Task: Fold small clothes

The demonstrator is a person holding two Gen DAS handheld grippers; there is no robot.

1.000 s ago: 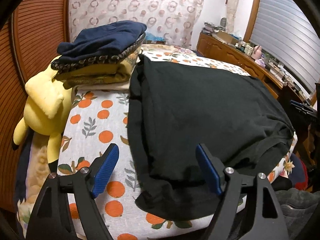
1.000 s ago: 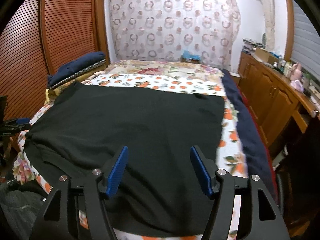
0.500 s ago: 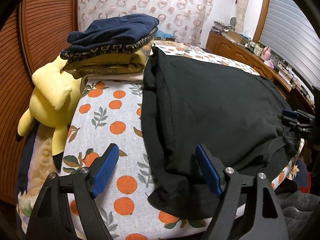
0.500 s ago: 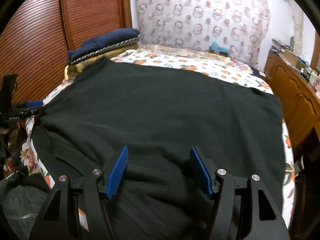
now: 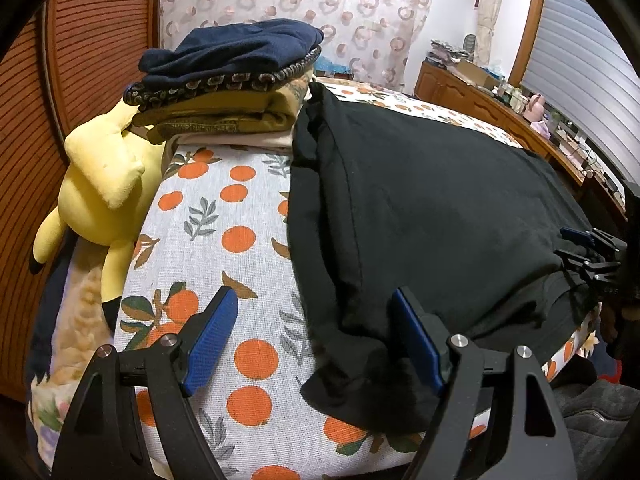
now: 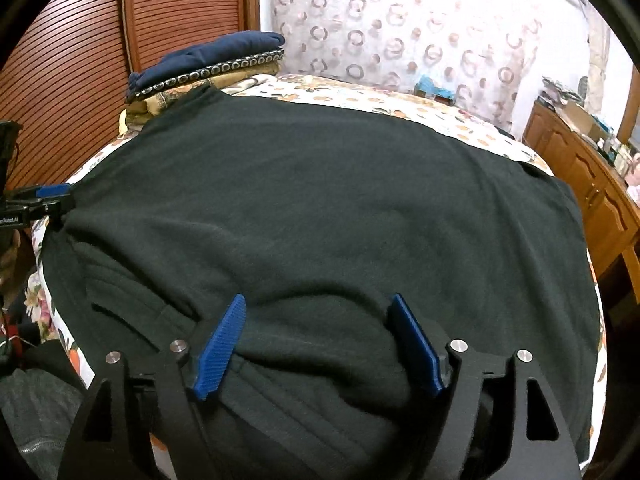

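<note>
Orange-print bedsheet [image 5: 224, 216] bears a black shirt [image 6: 320, 208]; no legible writing.

black garment [image 6: 340, 208] | spread flat on bed, near edge rumpled

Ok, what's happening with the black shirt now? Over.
Left gripper open at black shirt's corner. Right gripper opening over its near edge. Folded stack beside it.

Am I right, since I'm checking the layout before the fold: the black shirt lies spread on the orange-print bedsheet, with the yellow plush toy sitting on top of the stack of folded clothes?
Not quite. The yellow plush toy hangs at the bed's side, below and beside the stack of folded clothes, not on top; the left wrist view shows it. The black shirt does lie spread on the orange-print bedsheet.
</note>
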